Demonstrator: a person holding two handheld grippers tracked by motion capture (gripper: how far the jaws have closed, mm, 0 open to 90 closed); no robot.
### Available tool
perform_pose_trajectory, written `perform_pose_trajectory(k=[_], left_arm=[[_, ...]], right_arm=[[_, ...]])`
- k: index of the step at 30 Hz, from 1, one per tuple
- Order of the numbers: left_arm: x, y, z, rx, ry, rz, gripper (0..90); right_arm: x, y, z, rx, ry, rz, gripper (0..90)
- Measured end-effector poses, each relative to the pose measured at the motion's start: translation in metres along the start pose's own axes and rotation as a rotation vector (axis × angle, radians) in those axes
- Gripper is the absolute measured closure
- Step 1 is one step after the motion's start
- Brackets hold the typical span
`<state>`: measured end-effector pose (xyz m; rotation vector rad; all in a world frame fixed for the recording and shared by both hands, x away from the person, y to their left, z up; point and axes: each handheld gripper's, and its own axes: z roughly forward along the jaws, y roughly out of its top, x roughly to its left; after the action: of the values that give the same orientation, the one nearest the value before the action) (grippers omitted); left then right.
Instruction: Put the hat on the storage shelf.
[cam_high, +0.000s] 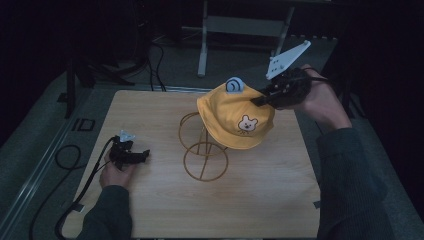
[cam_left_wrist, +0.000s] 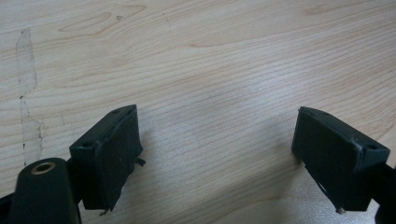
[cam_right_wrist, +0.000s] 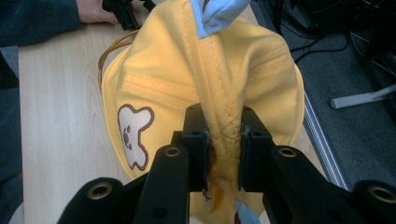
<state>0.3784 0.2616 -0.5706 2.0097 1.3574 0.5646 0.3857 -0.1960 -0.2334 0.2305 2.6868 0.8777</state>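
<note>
A yellow child's hat (cam_high: 235, 116) with a bear patch and a pale blue ear hangs over the top of a gold wire stand (cam_high: 202, 152) near the table's middle. My right gripper (cam_high: 260, 100) pinches a fold of the hat's crown at its far right side. Seen from the right gripper view, both jaws are shut on the bunched yellow fabric of the hat (cam_right_wrist: 219, 107), with my right gripper (cam_right_wrist: 223, 140) squeezing a seam. My left gripper (cam_high: 142, 154) rests low on the wooden table at the left, and its own view shows the left gripper (cam_left_wrist: 217, 149) open over bare wood.
The wooden table (cam_high: 150, 115) has bare room in front of and left of the stand. A black cable (cam_high: 85, 185) trails off the table's left edge. A grey frame leg (cam_high: 202, 45) stands on the floor beyond the far edge.
</note>
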Motion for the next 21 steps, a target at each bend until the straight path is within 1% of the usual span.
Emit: perform_pose_trajectory(k=[14, 15, 19, 21], left_arm=[[0.0, 0.0, 0.0, 0.0, 0.0, -0.001, 15.4], [0.0, 0.0, 0.0, 0.0, 0.0, 0.0, 15.4], [0.0, 0.0, 0.0, 0.0, 0.0, 0.0, 15.3], [0.0, 0.0, 0.0, 0.0, 0.0, 0.0, 15.4]], right_arm=[[0.003, 0.025, 0.01, 0.021, 0.011, -0.028, 76.7], [0.003, 0.029, 0.013, 0.02, 0.015, -0.032, 76.7], [0.004, 0.034, 0.017, 0.028, 0.018, -0.033, 76.7], [0.005, 0.039, 0.02, 0.031, 0.023, -0.044, 76.7]])
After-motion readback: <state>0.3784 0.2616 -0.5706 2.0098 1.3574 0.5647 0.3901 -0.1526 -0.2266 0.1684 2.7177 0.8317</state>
